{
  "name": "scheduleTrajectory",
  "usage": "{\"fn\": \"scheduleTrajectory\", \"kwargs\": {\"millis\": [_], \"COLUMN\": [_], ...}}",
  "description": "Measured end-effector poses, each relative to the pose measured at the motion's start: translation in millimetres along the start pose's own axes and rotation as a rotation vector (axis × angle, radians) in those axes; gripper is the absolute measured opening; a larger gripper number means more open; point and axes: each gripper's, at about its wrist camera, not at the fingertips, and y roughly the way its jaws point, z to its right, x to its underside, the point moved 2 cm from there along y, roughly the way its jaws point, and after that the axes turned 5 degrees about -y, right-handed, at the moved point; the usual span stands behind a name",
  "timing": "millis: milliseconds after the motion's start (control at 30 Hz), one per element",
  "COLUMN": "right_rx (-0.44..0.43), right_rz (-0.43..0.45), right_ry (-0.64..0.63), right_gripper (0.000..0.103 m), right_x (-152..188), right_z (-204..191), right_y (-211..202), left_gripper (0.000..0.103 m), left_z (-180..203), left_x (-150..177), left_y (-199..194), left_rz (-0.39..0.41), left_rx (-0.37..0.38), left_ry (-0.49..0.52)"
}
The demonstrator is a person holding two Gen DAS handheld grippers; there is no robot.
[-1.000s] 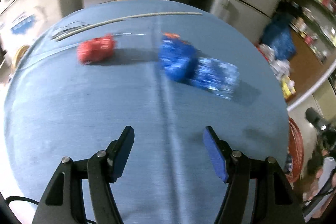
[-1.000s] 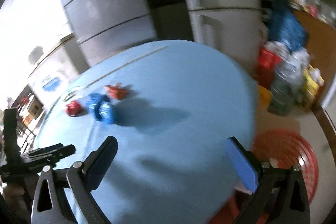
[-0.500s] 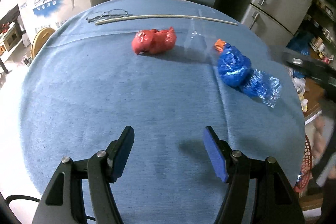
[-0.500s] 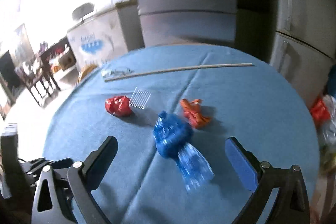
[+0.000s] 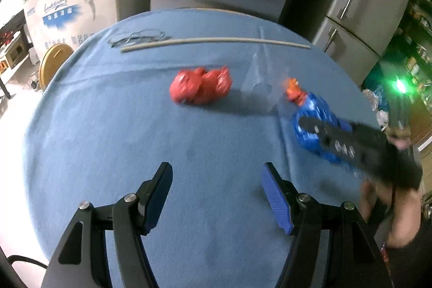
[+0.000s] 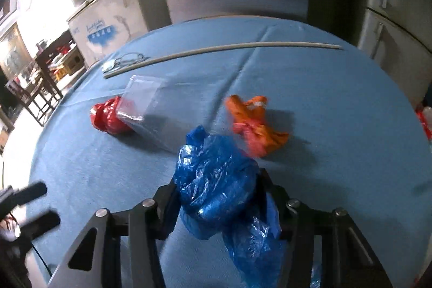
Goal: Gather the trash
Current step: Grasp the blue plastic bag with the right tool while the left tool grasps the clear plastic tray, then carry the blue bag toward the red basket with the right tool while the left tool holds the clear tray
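Observation:
A crumpled blue plastic bag (image 6: 216, 180) sits between the fingers of my right gripper (image 6: 216, 186). Its jaws are closing and the pads press into the bag, whose tail hangs below them. In the left wrist view that gripper (image 5: 351, 145) reaches in from the right over the blue bag (image 5: 307, 131). Behind lie an orange wrapper (image 6: 253, 123), a red bag (image 6: 108, 118) and a clear plastic box (image 6: 143, 99). My left gripper (image 5: 217, 174) hovers open over bare cloth, well short of the red bag (image 5: 201, 88).
A round table under a blue cloth (image 5: 108, 153) holds everything. A long white rod (image 5: 216, 41) and a pair of glasses (image 5: 137, 37) lie at the far edge. Grey fridges (image 5: 364, 4) and a white freezer chest (image 5: 73, 10) stand behind.
My right gripper came down toward the blue bag and narrowed from wide open onto it. My left gripper shifted sideways over the cloth, jaws unchanged.

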Motion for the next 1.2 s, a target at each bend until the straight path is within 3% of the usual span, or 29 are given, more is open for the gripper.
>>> {"fn": "scheduleTrajectory", "kwargs": {"millis": [133,333,533,567,600,833,1200], "right_rx": [-0.005,-0.004,-0.013,-0.016,-0.019,-0.039,-0.055], "right_rz": [0.017,0.029,0.035,0.036,0.038,0.067,0.078], "right_ry": [0.089,0.168,0.177,0.181,0.187,0.199,0.202], "right_gripper": [0.055,0.055,0.055,0.055,0.055,0.055,0.055], "right_x": [24,58,67,69,70,74,98], "right_z": [27,47,45,45,45,38,15], "right_y": [-23,-51,-63,-64,-65,-74,-94], "left_gripper": [0.074,0.075,0.074,0.049,0.044,0.044,0.044], "left_z": [25,61,79,77,75,68,50], "left_x": [-19,-47,-72,-73,-72,-34,22], "left_y": [14,47,87,91,94,48,9], "left_rz": [0.015,0.006,-0.019,-0.032,-0.05,-0.008,-0.005], "left_rx": [0.021,0.041,-0.018,-0.027,-0.027,0.006,-0.068], "left_ry": [0.03,0.064,0.094,0.086,0.086,0.133,0.136]}}
